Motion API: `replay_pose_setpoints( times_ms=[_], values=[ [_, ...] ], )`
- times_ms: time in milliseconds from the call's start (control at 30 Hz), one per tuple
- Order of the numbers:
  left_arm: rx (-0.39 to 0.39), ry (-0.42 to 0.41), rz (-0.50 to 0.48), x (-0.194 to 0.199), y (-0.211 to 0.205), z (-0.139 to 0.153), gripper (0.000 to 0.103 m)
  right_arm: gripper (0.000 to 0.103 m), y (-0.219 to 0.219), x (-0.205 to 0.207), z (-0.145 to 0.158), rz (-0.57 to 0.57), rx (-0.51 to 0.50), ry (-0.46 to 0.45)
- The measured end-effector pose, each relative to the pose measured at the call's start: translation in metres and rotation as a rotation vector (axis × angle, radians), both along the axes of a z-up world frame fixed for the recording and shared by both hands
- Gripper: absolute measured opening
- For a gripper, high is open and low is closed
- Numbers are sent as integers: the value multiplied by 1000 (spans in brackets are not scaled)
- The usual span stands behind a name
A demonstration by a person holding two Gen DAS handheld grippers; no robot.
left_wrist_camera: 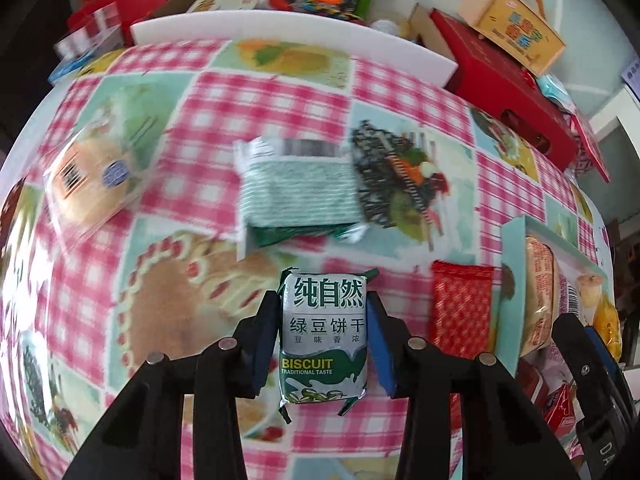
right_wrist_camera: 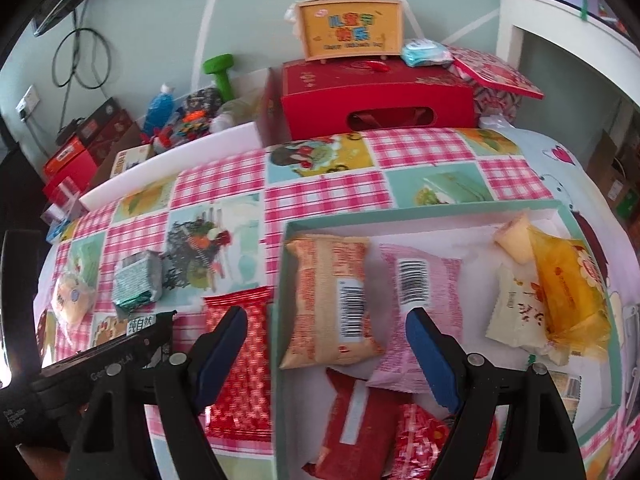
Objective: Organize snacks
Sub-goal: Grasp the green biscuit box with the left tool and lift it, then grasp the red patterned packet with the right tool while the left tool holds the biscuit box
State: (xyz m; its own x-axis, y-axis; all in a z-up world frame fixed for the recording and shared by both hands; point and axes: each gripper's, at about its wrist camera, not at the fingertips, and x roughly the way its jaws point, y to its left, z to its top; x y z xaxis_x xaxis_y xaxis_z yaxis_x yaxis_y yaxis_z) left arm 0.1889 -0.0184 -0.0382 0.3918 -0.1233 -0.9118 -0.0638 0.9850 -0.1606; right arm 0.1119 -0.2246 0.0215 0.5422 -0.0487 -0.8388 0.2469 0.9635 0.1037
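Left wrist view: our left gripper (left_wrist_camera: 325, 326) pinches a green-and-white biscuit packet (left_wrist_camera: 325, 334) above the checked tablecloth (left_wrist_camera: 256, 112). Beyond that packet lies a second green packet (left_wrist_camera: 298, 196), blurred; right of it, a red snack packet (left_wrist_camera: 460, 312) beside the mint tray (left_wrist_camera: 510, 240). From the right wrist, our right gripper (right_wrist_camera: 326, 344) hangs spread and empty over the tray (right_wrist_camera: 420, 210), above an orange packet (right_wrist_camera: 328, 300) and a pink packet (right_wrist_camera: 420, 300) inside.
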Motion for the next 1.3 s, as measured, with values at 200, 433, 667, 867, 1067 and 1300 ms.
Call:
replay_pose_setpoints(
  times_ms=[200,433,667,867,1067,1300],
  values=[
    [-10,5,53,-20,20,-3,44,71,30,2,-2,120,-17,-12],
    [-20,25,78,-41,38,-3,44,64,64,3,-17,244,-20,21],
    [-34,38,86,-44,41,-4,44,58,84,6,-35,307,-34,66],
    [-35,48,86,-43,40,-3,44,54,82,9,-46,279,-67,90],
    [-33,52,87,-41,40,-4,44,55,87,9,-48,294,-96,88],
    [-34,58,86,-40,40,-4,44,55,93,7,-47,334,-88,76]
  ],
)
